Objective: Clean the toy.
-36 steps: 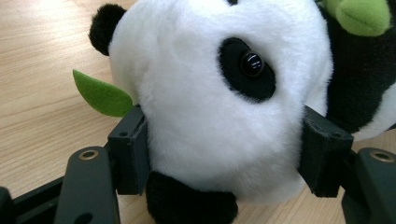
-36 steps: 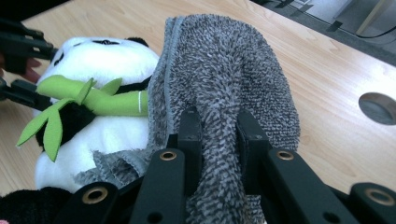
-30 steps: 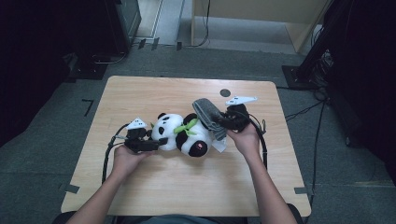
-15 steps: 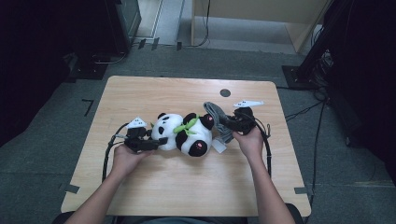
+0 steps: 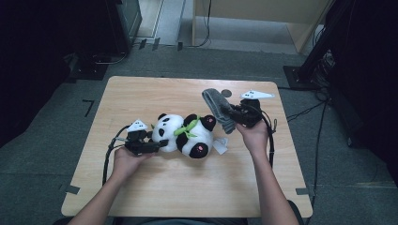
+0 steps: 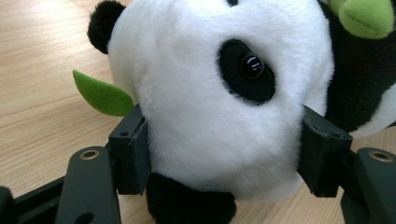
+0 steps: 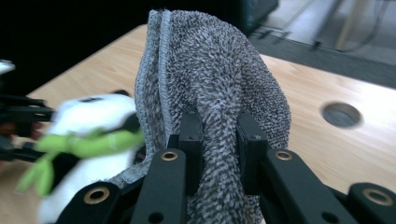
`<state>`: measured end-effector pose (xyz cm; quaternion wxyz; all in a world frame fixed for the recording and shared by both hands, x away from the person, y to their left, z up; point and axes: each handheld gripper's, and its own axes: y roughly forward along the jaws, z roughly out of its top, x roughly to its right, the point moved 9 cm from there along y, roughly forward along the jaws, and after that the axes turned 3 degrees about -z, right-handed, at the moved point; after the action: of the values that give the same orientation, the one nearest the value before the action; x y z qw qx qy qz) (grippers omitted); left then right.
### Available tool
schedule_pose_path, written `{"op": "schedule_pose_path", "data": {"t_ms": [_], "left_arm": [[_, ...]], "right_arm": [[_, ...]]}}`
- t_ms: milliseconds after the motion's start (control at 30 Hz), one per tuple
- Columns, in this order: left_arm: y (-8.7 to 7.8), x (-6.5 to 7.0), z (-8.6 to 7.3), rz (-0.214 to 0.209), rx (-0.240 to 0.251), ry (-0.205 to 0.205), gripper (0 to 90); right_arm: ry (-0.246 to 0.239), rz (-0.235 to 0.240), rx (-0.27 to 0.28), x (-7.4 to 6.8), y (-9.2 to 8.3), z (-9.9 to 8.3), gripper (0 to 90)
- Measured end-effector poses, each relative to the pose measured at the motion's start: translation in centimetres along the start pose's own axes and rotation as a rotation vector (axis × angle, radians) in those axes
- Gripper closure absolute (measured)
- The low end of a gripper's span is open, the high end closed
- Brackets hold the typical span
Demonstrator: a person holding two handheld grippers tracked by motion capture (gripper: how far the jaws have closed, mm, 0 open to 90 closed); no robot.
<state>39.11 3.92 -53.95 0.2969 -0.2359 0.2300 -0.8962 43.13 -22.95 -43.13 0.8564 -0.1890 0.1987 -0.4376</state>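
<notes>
Overall, you are working on a pale wooden table with a round hole toward its far right side, and two soft items are in hand. First, the black-and-white plush panda with a green felt leaf collar lies on its side near the table's middle; judged from its pile and rounded bulk, it is light, squashy and unbreakable, but it will deform rather than resist, so a shallow pinch on fur alone may slip. Your left gripper holds it across the head: in the left gripper view the black pads press into the white plush on either side, below the glossy eye, and the fabric bulges between them. That is a sound place to hold, since the head is the firmest, fullest mass; the ears and the small green leaf beside the pad would likely only stretch. Second, the grey terry-weave cloth sits above the table's far right part, just beside the panda's feet, clamped in your right gripper. The right gripper view shows the jaws nearly together on a bunched fold, with the stitched hem rising free. Expect it to be limp, light and draping; grip a gathered fold, as now, not a single edge.
</notes>
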Motion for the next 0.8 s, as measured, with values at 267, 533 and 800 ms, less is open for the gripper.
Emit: {"op": "schedule_pose_path", "data": {"t_ms": [267, 533, 800], "left_arm": [[0.0, 0.0, 0.0, -0.009, 0.002, -0.016, 31.1], [0.1, -0.1, 0.1, -0.011, 0.003, -0.023, 31.1], [0.2, -0.1, 0.2, -0.015, 0.003, -0.032, 31.0]], "right_arm": [[-0.082, 0.062, -0.083, -3.6, 2.9, -1.3, 77.1], [-0.053, 0.050, -0.090, -2.7, 3.7, -2.7, 77.1], [0.011, 0.044, -0.111, -1.2, 3.4, -3.5, 77.1]]}}
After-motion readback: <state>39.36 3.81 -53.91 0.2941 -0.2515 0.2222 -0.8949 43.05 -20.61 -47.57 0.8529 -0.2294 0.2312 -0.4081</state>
